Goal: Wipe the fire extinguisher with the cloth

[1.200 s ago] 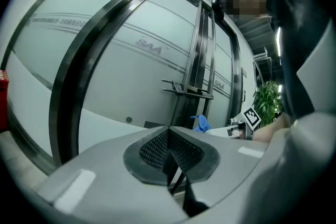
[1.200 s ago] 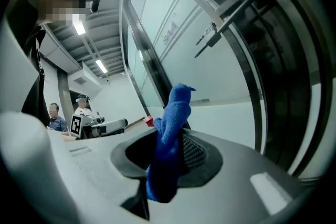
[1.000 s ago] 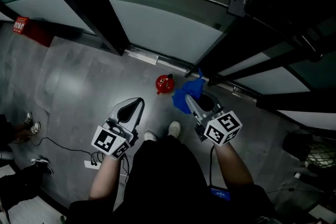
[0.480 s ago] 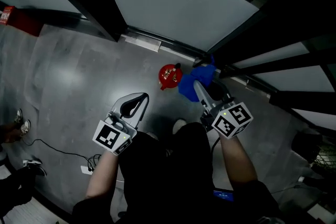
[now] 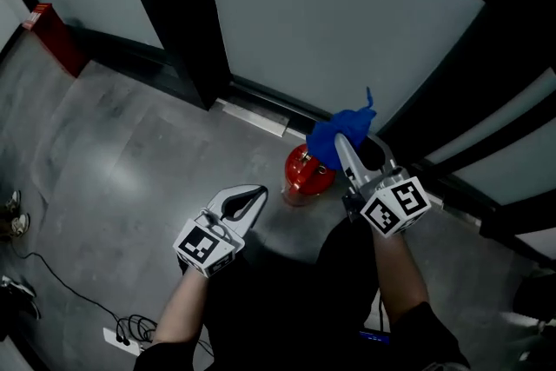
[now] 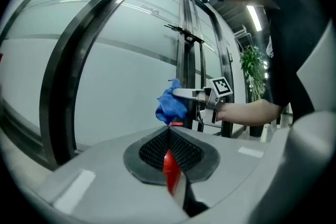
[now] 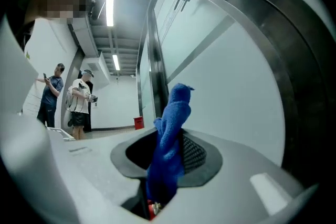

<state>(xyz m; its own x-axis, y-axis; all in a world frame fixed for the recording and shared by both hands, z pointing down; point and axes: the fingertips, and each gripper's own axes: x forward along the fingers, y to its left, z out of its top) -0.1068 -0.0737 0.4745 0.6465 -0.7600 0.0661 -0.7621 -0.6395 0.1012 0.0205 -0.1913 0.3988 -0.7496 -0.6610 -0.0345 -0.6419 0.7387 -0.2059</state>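
A red fire extinguisher stands on the grey floor by the glass wall, seen from above. My right gripper is shut on a blue cloth, held just above the extinguisher's upper right side. In the right gripper view the cloth hangs up out of the closed jaws. My left gripper is shut with nothing in it, a short way left of and below the extinguisher. In the left gripper view, a red sliver of the extinguisher shows under the cloth.
Frosted glass panels in dark frames run along the back. A red box sits at the far left wall. Cables and a power strip lie at the lower left. Two people stand far down the hallway.
The view has closed in on the extinguisher. My right gripper has carried the cloth up over its top right side, and my left gripper now lies nearer to it.
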